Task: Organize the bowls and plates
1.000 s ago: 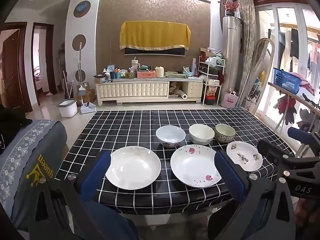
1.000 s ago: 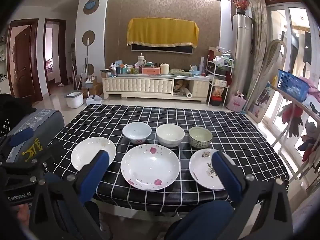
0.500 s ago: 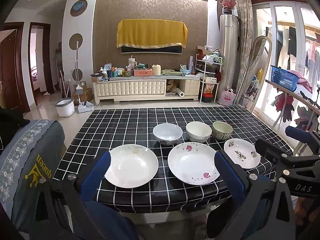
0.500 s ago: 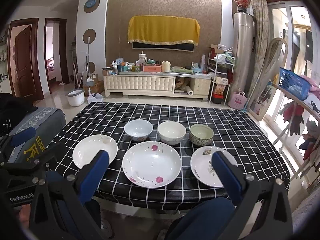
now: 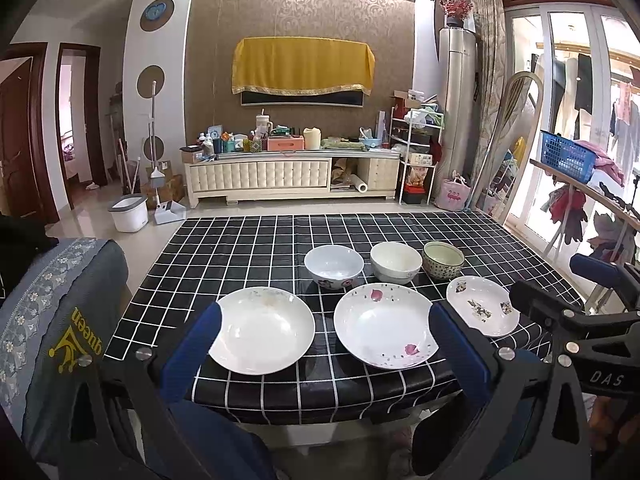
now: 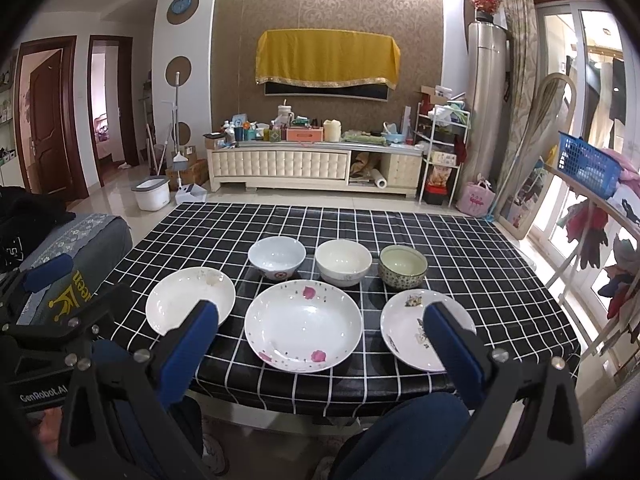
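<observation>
On the black checked table (image 5: pixel 240 256) (image 6: pixel 460 248) stand three plates in front and three bowls behind. From left: a plain white plate (image 5: pixel 262 330) (image 6: pixel 190 300), a rose-petal plate (image 5: pixel 386 326) (image 6: pixel 303 326), a small patterned plate (image 5: pixel 482 306) (image 6: pixel 408 330). Behind them are a white bowl with a red mark (image 5: pixel 334 266) (image 6: pixel 277 258), a cream bowl (image 5: pixel 395 262) (image 6: pixel 343 262) and a green patterned bowl (image 5: pixel 443 260) (image 6: pixel 402 267). My left gripper (image 5: pixel 324 316) and right gripper (image 6: pixel 322 316) are both open and empty, held short of the table's near edge.
A grey cushioned seat (image 5: pixel 52 320) with a yellow logo stands left of the table. A person's blue-trousered knees (image 6: pixel 400 432) are below the near edge. A clothes rack with a blue basket (image 6: pixel 588 164) stands on the right. A TV cabinet (image 5: pixel 292 174) lines the far wall.
Both grippers have risen and eased back slightly, so the table sits a little lower and farther in each view. The dishes have not moved, and both grippers stay open.
</observation>
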A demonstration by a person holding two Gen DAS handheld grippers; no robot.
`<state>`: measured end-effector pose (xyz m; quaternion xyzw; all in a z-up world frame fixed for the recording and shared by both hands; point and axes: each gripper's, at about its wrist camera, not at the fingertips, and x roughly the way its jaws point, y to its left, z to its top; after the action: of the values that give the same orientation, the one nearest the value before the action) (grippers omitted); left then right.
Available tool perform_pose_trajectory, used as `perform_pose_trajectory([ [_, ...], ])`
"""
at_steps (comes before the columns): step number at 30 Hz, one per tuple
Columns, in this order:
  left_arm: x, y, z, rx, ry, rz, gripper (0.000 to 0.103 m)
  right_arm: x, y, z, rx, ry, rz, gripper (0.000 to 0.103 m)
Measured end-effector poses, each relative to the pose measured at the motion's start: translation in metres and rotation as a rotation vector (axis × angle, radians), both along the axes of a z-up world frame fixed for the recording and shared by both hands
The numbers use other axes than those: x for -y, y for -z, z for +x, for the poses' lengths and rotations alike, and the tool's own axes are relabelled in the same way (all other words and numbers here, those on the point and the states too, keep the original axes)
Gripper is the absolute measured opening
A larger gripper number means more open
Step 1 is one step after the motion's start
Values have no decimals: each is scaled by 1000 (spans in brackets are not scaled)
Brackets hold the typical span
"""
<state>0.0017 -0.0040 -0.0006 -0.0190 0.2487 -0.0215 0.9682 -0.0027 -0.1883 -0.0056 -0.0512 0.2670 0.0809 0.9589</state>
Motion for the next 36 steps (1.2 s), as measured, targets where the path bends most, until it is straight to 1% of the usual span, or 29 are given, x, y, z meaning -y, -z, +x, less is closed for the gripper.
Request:
perform_pose_trajectory([
  [24, 2, 0, 0, -3, -2, 2, 103, 4, 2, -2, -11, -3, 12, 103],
  [36, 4, 3, 0, -8, 0, 12, 103, 9, 3, 0, -32, -10, 27, 103],
])
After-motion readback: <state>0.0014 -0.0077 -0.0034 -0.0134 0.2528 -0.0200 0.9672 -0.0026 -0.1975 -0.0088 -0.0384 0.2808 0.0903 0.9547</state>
